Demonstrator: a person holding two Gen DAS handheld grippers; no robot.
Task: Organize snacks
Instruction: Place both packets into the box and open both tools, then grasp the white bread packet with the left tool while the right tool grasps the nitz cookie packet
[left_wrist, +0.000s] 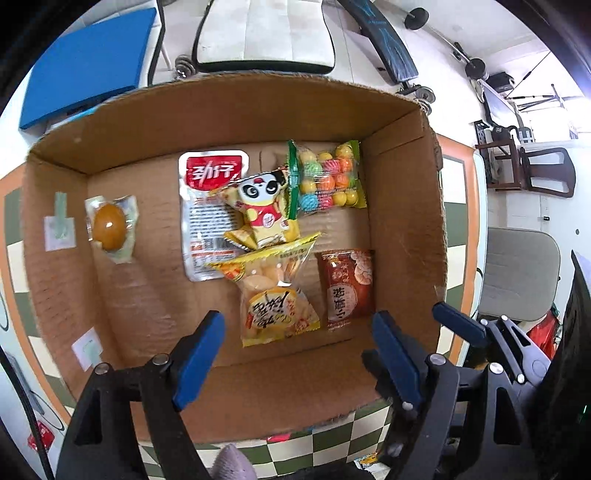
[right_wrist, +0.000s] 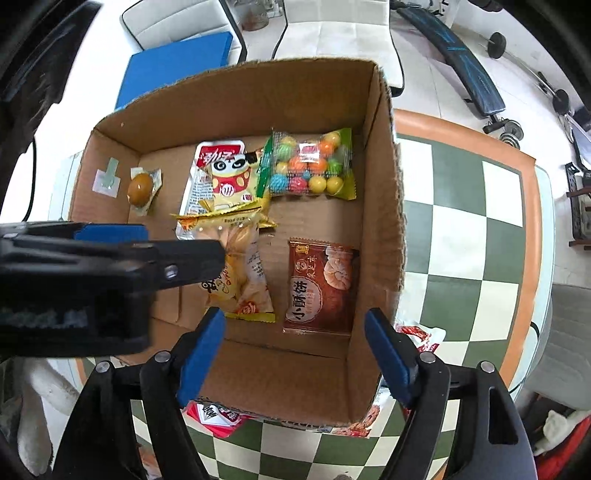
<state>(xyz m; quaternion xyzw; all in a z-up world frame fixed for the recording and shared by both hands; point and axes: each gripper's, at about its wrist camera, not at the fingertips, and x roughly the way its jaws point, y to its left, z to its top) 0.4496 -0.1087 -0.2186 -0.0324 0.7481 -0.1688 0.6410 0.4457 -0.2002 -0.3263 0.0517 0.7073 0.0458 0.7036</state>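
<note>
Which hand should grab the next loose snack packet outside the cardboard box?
Probably right: the red-and-white snack packet lies on the table just beside the open right hand-held gripper. The open left hand-held gripper hovers over the box.

Black claws (left_wrist: 295, 354), blue pads (right_wrist: 201, 354), silver screws.

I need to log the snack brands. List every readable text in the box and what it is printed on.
"劲仔": red label of the silver packet.
"小酥饼": brown biscuit packet.
Yellow rice cracker bag: large brush characters, not clearly readable.
Panda packet, gumball bag: print too small.
</note>
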